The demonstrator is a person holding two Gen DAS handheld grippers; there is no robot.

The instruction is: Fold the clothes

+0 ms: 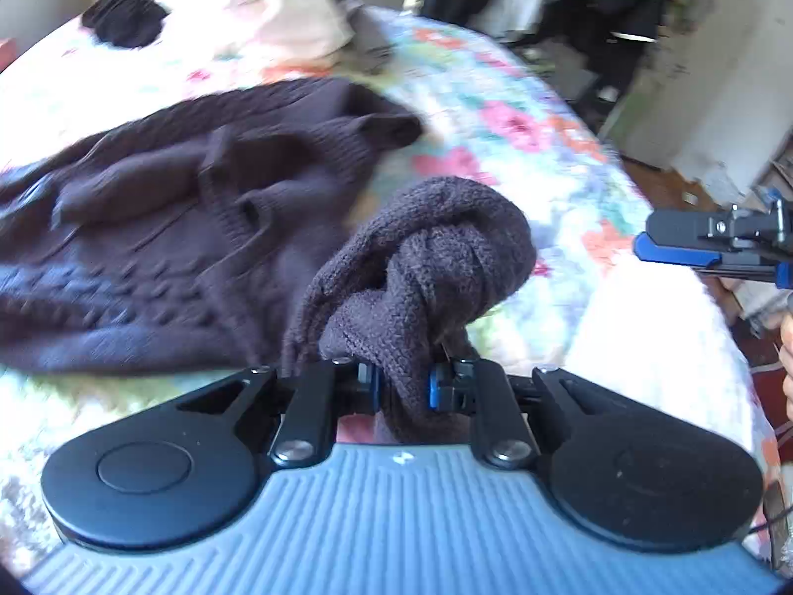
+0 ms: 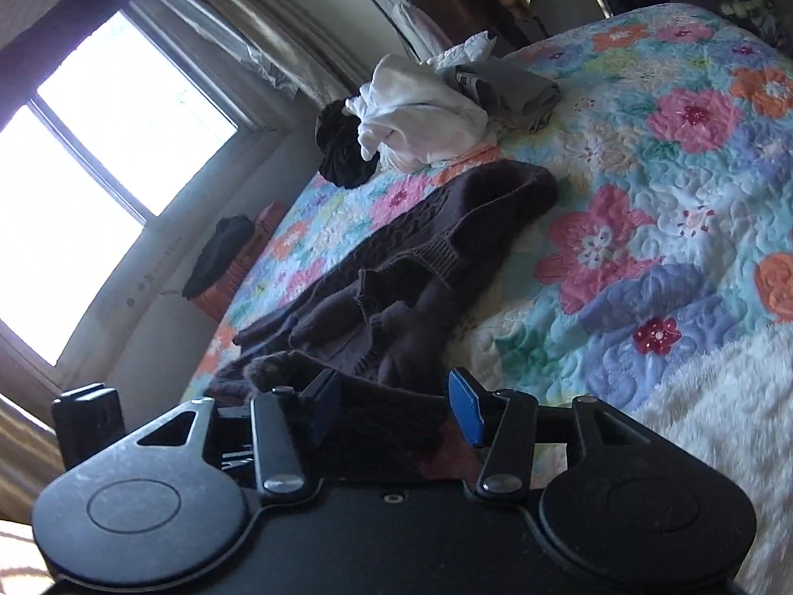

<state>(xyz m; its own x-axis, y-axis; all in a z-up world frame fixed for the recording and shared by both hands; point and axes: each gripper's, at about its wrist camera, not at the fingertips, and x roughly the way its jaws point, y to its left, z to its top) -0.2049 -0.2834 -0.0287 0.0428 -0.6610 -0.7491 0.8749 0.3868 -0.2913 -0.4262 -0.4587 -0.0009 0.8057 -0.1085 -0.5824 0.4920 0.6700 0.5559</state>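
Observation:
A dark brown knitted sweater (image 1: pixel 148 228) lies crumpled on the flowered quilt (image 1: pixel 520 124). My left gripper (image 1: pixel 404 386) is shut on a bunched fold of that sweater (image 1: pixel 436 258), which is lifted off the bed and bulges above the blue pads. My right gripper (image 1: pixel 649 240) shows at the right edge of the left wrist view, apart from the fold. In the right wrist view my right gripper (image 2: pixel 396 404) stands open. Its blue pads are spread, and the near edge of the sweater (image 2: pixel 426 258) lies below and between them without being pressed.
At the far end of the bed lie a heap of white clothes (image 2: pixel 421 114), a black garment (image 2: pixel 342 148) and grey folded cloth (image 2: pixel 515 89). A white fluffy blanket (image 2: pixel 718 421) covers the near right. A bright window (image 2: pixel 99 148) is at the left, and hanging clothes are behind the bed.

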